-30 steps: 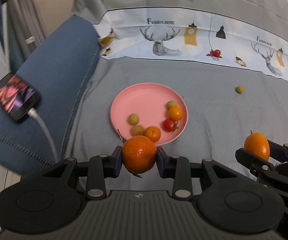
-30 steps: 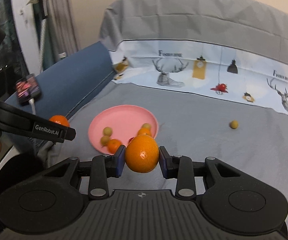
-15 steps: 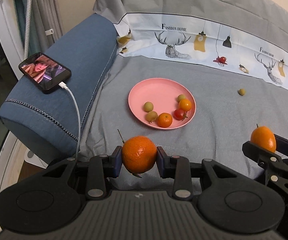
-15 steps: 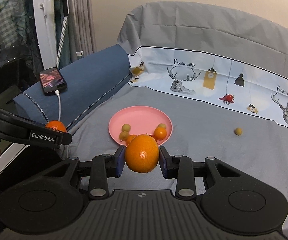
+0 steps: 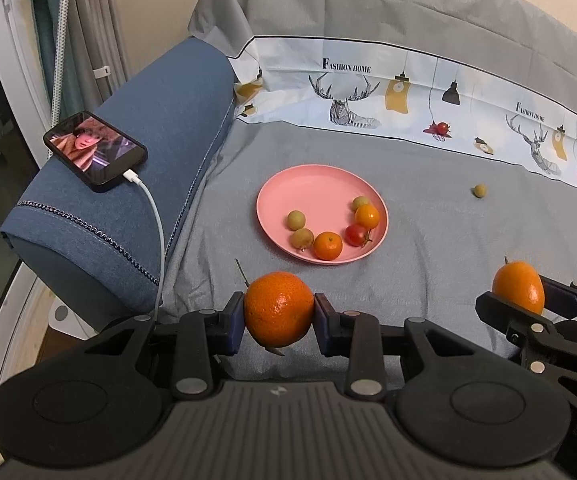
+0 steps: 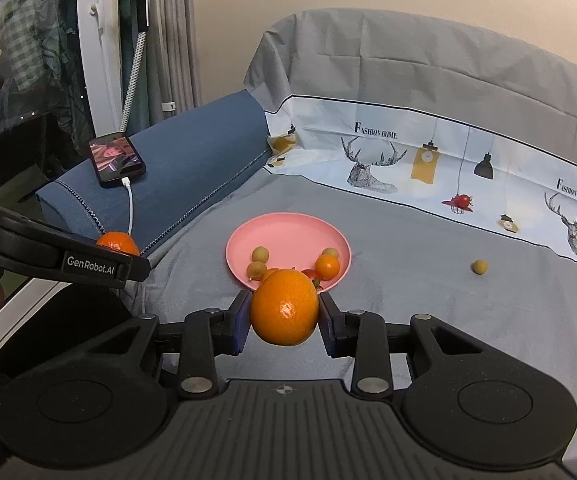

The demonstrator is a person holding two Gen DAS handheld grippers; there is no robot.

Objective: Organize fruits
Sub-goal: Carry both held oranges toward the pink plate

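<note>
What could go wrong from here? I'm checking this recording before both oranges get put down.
1. The pink plate already holds six small fruits near its front edge; dropping an orange there could knock them off.
2. The left claw and right claw each grip an orange at its sides, so either could slip.
3. The small yellowish fruit lying alone on the grey sheet may be missed.

Each gripper was matte black plastic, with a ribbed grey-black centre deck flanked by two round, disc-topped housings. Angled black linkage arms, pinned with silver screws, ran forward to the fingers (image 5: 235, 322), which were lined with dark blue pads. The left gripper (image 6: 117, 245) bore white "GenRobot.AI" lettering along its side. A small cross mark sat on each deck.
</note>
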